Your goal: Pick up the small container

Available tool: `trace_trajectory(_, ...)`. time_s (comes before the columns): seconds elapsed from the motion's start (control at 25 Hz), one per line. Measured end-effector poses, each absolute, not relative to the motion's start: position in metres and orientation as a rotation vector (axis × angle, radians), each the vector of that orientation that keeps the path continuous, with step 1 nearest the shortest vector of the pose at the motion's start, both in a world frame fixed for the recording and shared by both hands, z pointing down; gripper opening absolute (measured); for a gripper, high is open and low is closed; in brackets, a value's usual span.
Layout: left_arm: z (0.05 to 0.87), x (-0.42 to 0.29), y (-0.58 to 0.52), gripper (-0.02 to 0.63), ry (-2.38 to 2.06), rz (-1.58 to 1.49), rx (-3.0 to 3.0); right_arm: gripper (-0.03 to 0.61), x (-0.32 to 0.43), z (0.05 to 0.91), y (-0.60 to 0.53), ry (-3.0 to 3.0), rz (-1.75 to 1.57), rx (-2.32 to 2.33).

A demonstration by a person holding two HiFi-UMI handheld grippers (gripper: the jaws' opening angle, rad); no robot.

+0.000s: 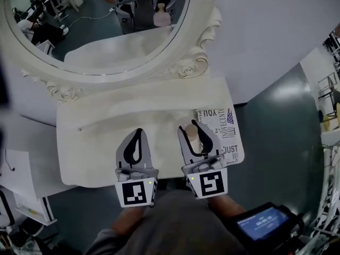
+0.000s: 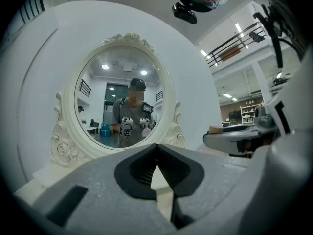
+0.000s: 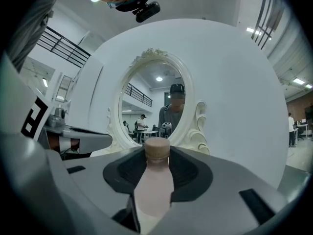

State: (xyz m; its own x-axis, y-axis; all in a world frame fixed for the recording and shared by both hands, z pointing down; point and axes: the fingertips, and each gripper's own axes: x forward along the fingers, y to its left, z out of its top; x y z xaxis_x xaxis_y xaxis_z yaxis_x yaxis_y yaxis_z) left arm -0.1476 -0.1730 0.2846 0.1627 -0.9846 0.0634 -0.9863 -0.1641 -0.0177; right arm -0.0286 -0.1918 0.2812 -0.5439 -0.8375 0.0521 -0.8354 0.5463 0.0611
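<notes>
7 o'clock: left gripper [image 1: 138, 133] pinched closed, empty | 5 o'clock: right gripper [image 1: 192, 129] clamped on small pale-pink, tan-capped bottle [image 3: 155, 180], apparently off white vanity top [image 1: 95, 142] | risk: smooth body slipping through pads, dropping onto tabletop.

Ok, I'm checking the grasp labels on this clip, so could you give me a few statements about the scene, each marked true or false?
1. The right claw grips the small pale pink bottle with a tan cap. True.
2. The left claw holds a bottle too. False: its jaws are together on nothing.
3. The oval mirror in a carved cream frame reflects both claws. True.
4. The black-and-white printed paper lies beneath the left claw. False: it lies at the right edge of the white tabletop, beside the right claw.
</notes>
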Motion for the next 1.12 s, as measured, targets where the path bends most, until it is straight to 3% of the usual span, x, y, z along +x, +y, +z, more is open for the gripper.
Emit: trace_trajectory(1.12, 0.281, -0.147, -0.162, 0.014, -2.040, 0.104, 2.381, 0.143, -0.032, 0.279, -0.184, -2.707, -0.089, 1.430)
